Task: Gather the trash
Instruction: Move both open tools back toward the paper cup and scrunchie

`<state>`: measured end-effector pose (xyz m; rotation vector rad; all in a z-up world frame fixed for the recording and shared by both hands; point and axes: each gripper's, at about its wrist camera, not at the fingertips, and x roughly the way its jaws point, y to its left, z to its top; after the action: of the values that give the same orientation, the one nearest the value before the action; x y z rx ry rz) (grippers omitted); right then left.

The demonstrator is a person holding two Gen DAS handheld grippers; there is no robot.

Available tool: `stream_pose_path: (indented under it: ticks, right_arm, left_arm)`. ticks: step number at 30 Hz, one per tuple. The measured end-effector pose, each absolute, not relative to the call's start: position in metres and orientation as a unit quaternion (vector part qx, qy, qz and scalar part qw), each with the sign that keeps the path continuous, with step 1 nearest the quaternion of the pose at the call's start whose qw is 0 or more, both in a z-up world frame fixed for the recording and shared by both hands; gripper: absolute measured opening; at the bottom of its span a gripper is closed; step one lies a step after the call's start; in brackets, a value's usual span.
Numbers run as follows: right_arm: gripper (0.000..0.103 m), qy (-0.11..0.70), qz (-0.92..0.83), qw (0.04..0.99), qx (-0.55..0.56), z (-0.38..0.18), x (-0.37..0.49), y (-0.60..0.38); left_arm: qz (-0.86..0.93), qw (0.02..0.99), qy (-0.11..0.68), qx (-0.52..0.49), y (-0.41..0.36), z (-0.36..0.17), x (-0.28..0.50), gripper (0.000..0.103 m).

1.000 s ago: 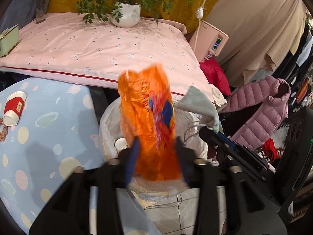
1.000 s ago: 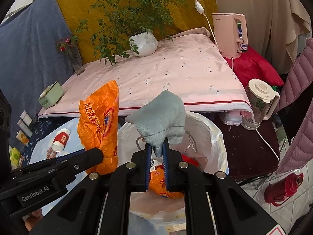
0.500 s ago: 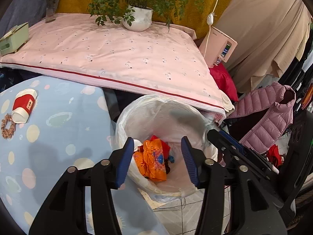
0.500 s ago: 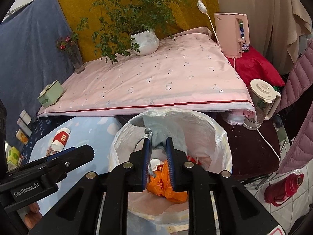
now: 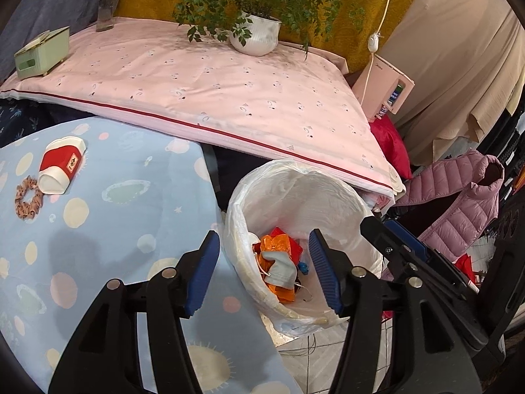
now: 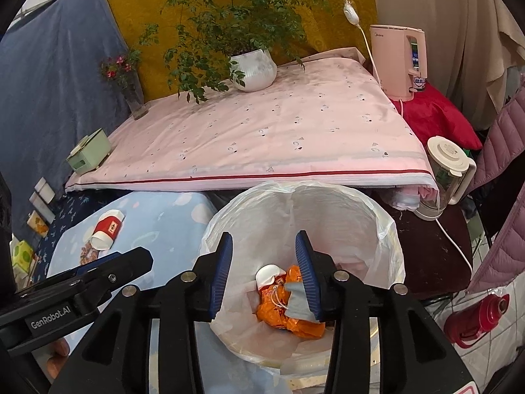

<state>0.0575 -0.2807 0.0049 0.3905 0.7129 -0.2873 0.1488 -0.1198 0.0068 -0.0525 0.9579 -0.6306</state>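
Red-and-white cup [image 5: 62, 169], left wrist: on its side on the blue cloth [image 5: 131, 177], ten o'clock from the left gripper [image 5: 264, 271], long axis toward one o'clock; tongs spread, empty, over the bin [image 5: 295, 184].
Right wrist: cup at nine o'clock, well apart; right gripper [image 6: 264, 277] released above the orange wrapper [image 6: 279, 312]. Left hand looks nearer.

Left gripper [image 5: 262, 269] and right gripper [image 6: 264, 271] both hang side by side, jaws apparently spread and empty.
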Motion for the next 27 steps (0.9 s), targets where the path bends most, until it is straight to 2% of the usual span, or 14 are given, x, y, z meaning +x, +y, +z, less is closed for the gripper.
stream_pose_path:
  ticks: [9, 14, 22, 27]
  right_arm:
    - [0.05, 0.349, -0.124, 0.912, 0.175, 0.009, 0.067, -0.254]
    - [0.053, 0.352, -0.112, 0.914, 0.167, 0.01, 0.075, -0.237]
    - [0.056, 0.363, -0.086, 0.915, 0.153, 0.008, 0.091, -0.199]
    - [0.062, 0.371, -0.071, 0.914, 0.151, 0.005, 0.103, -0.17]
  left_arm:
    - [-0.279, 0.845, 0.454, -0.04, -0.091, 0.005, 0.154, 0.054]
    - [-0.257, 0.85, 0.456, -0.054, -0.064, 0.0, 0.16, 0.059]
    - [-0.211, 0.858, 0.463, -0.073, -0.012, -0.012, 0.173, 0.06]
    - [-0.175, 0.863, 0.466, -0.084, 0.022, -0.019, 0.18, 0.06]
